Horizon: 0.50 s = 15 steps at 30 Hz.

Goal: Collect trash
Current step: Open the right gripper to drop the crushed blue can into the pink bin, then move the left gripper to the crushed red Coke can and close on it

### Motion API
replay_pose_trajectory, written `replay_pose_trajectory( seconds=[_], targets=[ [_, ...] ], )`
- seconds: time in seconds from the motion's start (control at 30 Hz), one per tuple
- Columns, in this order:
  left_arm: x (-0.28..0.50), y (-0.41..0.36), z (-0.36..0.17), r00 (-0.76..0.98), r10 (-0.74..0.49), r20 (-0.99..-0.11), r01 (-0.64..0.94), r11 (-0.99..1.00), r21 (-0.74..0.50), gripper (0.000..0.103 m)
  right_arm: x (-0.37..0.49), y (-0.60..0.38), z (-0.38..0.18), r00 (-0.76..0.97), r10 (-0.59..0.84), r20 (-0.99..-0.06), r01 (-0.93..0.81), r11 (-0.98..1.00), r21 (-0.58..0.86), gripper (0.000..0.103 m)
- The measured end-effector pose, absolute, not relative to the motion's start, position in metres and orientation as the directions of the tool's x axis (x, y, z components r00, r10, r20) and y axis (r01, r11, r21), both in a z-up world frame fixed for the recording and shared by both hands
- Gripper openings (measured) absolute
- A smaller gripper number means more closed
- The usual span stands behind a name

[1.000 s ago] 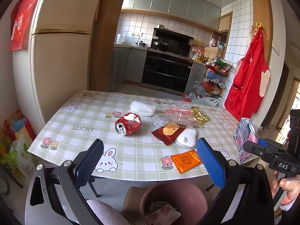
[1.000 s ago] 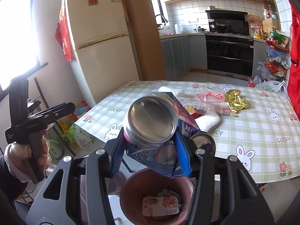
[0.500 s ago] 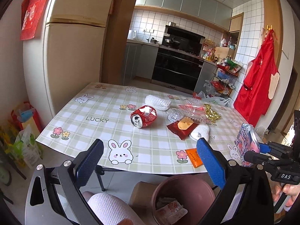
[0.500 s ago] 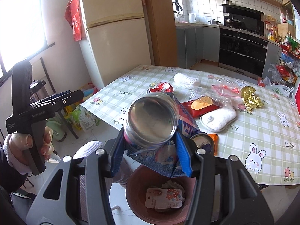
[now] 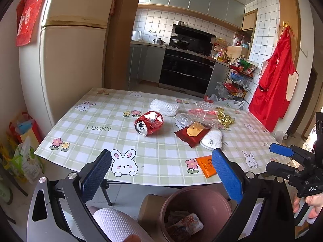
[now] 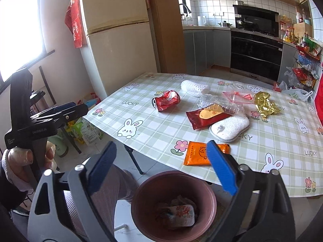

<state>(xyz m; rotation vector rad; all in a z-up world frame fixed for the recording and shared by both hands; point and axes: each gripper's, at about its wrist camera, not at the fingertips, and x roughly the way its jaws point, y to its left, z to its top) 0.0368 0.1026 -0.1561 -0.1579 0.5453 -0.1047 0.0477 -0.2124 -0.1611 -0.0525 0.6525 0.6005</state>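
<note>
We hold our right gripper (image 6: 161, 166) over the brown bin (image 6: 210, 195) at the near edge of the table (image 6: 262, 141); its jaws have just been opening and now stand wide with nothing between them. Down in the bin lies a white flowered wrapper (image 6: 180, 214) on other scraps. Our left gripper (image 5: 161, 175) is also spread wide and empty, pointing across the table from above the same bin (image 5: 167, 205). The remaining trash sits on the checked cloth: a crushed red can (image 5: 149, 123) on its side toward the middle, a white foam net (image 5: 164, 107) behind it, a dark red packet (image 5: 191, 134) touching a white pad (image 5: 212, 140), crumpled clear plastic (image 5: 193, 117) beside gold foil (image 5: 225, 118), and an orange sachet (image 6: 198, 153) right at the near edge, just beyond our right fingertip (image 6: 220, 167).
</note>
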Motion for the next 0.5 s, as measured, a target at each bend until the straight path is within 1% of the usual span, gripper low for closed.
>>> replay_pose_trajectory(
  seconds=[0.1, 0.27, 0.37, 0.5],
  targets=[
    [0.037, 0.1, -0.155, 0.849, -0.164, -0.502, 0.083, 0.98, -0.18, 0.097, 0.05, -0.215, -0.16, 0.65, 0.482, -0.587, -0.518, 0.847, 0.121, 0.097],
    [0.039, 0.098, -0.157, 0.846, -0.203, -0.493, 0.113, 0.972, -0.206, 0.097, 0.054, -0.222, -0.163, 0.683, 0.433, -0.588, -0.475, 0.875, 0.093, 0.097],
    [0.044, 0.098, -0.161, 0.825, -0.254, -0.505, 0.148, 0.959, -0.24, 0.097, 0.057, -0.227, -0.167, 0.699, 0.41, -0.586, -0.451, 0.889, 0.084, 0.097],
    [0.055, 0.099, -0.169, 0.804, -0.251, -0.539, 0.13, 0.959, -0.251, 0.097, 0.065, -0.236, -0.173, 0.706, 0.389, -0.592, -0.419, 0.903, 0.093, 0.097]
  ],
)
